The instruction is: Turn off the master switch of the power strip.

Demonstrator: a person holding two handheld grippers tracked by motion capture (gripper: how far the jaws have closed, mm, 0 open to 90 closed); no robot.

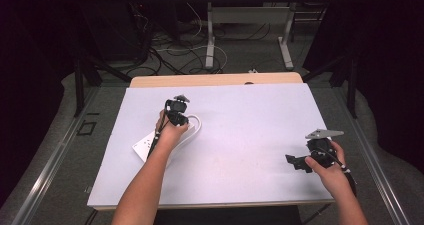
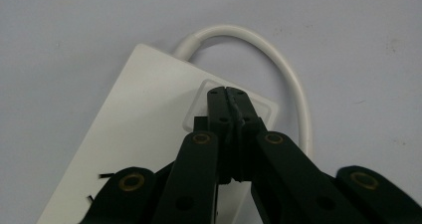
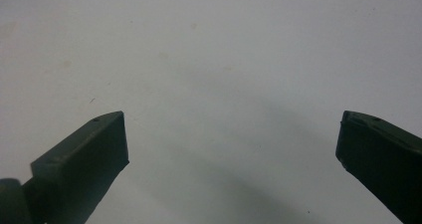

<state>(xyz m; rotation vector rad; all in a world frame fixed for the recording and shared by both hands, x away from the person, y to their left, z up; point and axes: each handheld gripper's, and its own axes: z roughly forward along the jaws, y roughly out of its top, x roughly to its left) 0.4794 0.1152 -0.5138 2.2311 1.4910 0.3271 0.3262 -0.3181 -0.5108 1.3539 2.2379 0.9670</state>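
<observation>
The left gripper (image 2: 227, 92) is closed, its tips pressing on the square switch (image 2: 199, 97) at the cord end of a white power strip (image 2: 144, 129) lying flat beneath it. The strip looks rigid, light and smooth (likely to skid under a sideways push); better gripped across its long edges. Its stiff white cord (image 2: 278, 64) loops just beyond the tips. The right gripper (image 3: 231, 144) hangs open over bare desk (image 1: 240, 120), well apart, with free room all around.
</observation>
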